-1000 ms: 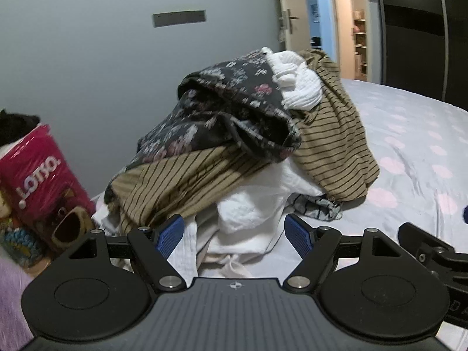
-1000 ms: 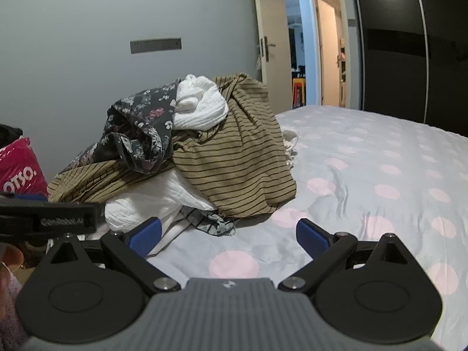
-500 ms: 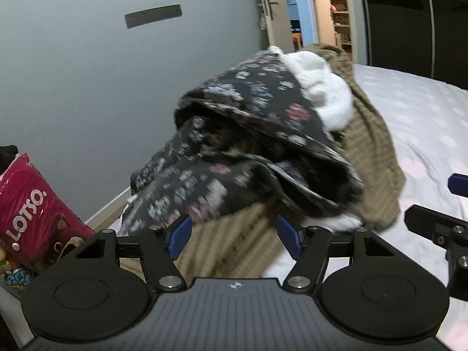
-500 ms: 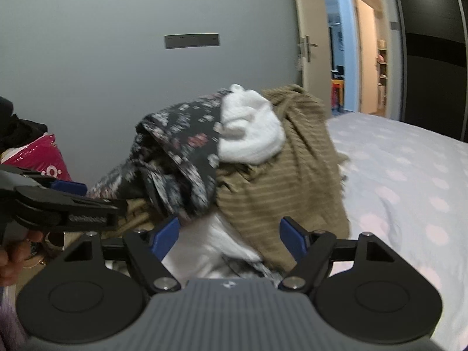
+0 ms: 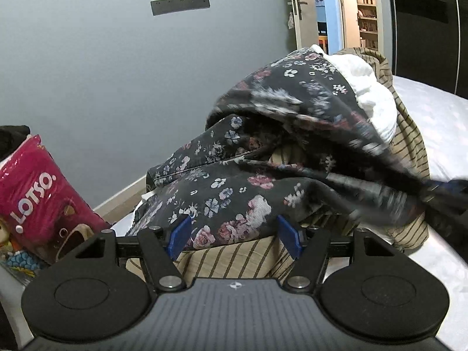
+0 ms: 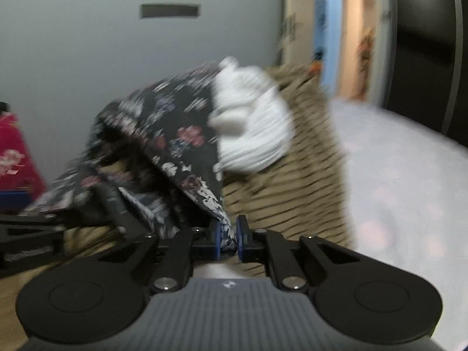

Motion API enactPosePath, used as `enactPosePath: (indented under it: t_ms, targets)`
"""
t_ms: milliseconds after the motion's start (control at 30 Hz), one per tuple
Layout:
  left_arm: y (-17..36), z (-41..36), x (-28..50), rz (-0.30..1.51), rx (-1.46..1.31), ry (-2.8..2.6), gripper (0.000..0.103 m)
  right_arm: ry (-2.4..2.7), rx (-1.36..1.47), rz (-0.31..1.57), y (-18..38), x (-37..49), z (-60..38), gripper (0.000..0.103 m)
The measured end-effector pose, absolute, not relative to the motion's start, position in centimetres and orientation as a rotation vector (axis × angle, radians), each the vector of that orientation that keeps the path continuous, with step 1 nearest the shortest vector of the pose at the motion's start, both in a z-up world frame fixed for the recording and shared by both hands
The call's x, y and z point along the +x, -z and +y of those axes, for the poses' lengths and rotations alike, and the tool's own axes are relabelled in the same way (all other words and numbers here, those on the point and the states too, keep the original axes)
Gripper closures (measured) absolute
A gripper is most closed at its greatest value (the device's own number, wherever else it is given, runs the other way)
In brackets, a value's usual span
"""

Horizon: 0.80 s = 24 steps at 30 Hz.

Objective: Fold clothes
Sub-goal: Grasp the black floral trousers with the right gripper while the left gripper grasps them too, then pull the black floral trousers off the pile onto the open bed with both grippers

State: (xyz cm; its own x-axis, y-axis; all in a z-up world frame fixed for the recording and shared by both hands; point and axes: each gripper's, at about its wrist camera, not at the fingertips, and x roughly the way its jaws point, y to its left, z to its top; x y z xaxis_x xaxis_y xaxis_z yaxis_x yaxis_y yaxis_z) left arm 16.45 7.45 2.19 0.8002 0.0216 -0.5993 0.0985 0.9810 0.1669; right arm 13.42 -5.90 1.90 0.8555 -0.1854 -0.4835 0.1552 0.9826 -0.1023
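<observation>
At nine o'clock in the left wrist view a pink Lotso bag [image 5: 35, 199] stands against the grey wall [image 5: 117, 73]. At centre, the left gripper [image 5: 234, 235] is released, its blue pads spread either side of the dark floral garment [image 5: 234, 193] atop a heap of clothes on the bed [image 5: 438, 117]. A white knit [image 5: 371, 96] lies at one o'clock, over a tan striped garment [image 5: 409, 146]. In the blurred right wrist view, the right gripper [image 6: 227, 236] is clenched on the floral garment's hem.
</observation>
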Motion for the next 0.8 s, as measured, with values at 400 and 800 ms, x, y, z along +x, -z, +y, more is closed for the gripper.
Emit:
enactPosePath:
  t_ms: [400,800]
  targets:
    - [-4.8,8.7,13.6,0.535,0.17,0.057,0.039,0.446,-0.202,0.331,-9.3,2.9,-10.2,0.097]
    - [-5.2,5.6,11.5,0.493,0.267,0.192,0.039,0.869,-0.203,0.419,-9.2,-11.3,-24.0,0.097]
